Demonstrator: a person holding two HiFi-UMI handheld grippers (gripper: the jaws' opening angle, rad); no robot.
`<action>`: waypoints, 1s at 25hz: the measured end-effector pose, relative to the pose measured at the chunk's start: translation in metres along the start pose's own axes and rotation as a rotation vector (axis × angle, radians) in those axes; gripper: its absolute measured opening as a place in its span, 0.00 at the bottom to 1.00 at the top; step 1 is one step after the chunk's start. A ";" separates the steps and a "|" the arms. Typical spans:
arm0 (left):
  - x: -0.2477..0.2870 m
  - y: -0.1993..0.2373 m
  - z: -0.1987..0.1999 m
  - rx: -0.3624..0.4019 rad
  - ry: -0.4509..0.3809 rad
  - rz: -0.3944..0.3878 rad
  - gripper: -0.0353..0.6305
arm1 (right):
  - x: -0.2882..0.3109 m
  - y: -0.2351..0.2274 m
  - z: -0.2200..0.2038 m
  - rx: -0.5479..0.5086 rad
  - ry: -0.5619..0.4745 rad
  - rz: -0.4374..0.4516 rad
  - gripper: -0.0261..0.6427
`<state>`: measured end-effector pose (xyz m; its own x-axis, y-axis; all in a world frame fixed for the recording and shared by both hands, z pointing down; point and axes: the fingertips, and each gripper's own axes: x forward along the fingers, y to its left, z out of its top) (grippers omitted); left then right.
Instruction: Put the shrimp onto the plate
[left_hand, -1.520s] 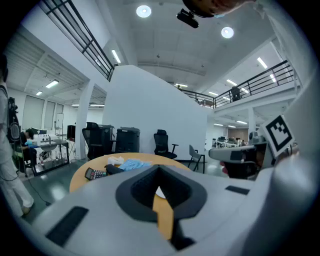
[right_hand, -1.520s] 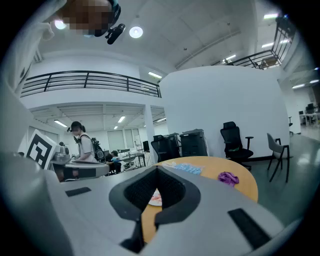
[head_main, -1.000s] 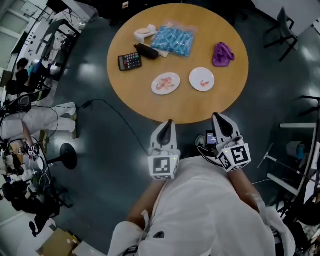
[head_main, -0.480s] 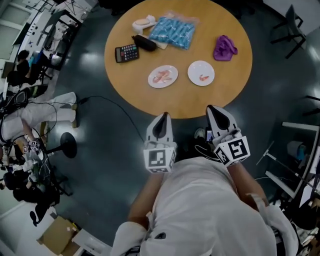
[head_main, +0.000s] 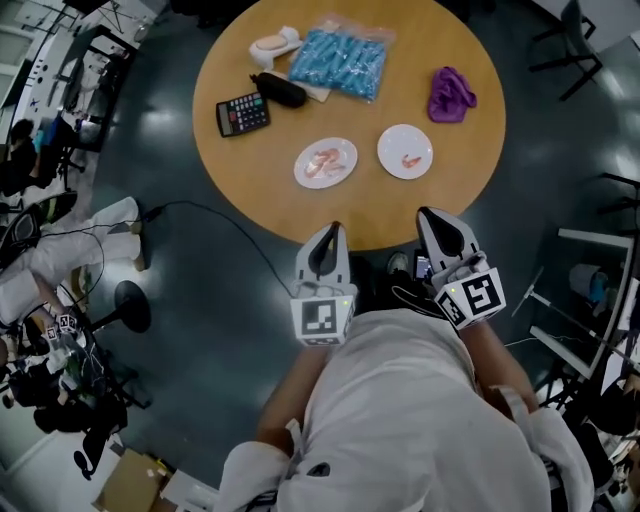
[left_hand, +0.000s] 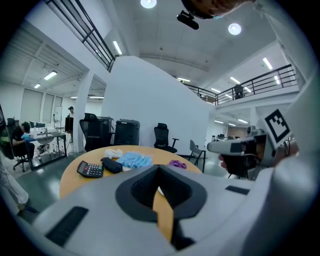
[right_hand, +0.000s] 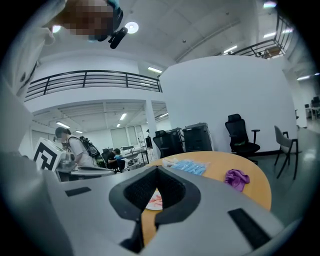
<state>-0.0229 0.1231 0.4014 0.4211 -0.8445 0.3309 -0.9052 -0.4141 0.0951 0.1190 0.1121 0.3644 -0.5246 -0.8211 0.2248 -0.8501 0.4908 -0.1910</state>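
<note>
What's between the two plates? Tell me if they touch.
Apart. The head view shows bare table between the left plate and the right plate.

Round wooden table (head_main: 460, 150) sat on dark glossy floor (head_main: 220, 300). White wall (left_hand: 150, 95), railed mezzanine (right_hand: 90, 80), ceiling lights (left_hand: 234, 28) lit. Black office chair (right_hand: 240, 132) stood behind.

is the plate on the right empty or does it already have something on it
Not empty. In the head view, the right plate holds one small pink shrimp; the left plate holds several more.
</note>
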 end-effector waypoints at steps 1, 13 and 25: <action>0.003 0.004 0.000 -0.002 0.004 -0.013 0.06 | 0.004 0.000 -0.001 -0.003 0.007 -0.006 0.06; 0.068 0.039 -0.015 -0.014 0.027 0.023 0.06 | 0.082 -0.013 -0.048 -0.030 0.178 0.069 0.06; 0.091 0.065 -0.042 -0.025 0.085 0.037 0.06 | 0.211 0.003 -0.181 -0.309 0.680 0.383 0.22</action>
<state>-0.0454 0.0337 0.4771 0.3822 -0.8268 0.4128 -0.9216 -0.3736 0.1049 -0.0031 -0.0070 0.5846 -0.6091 -0.2750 0.7439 -0.5295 0.8393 -0.1232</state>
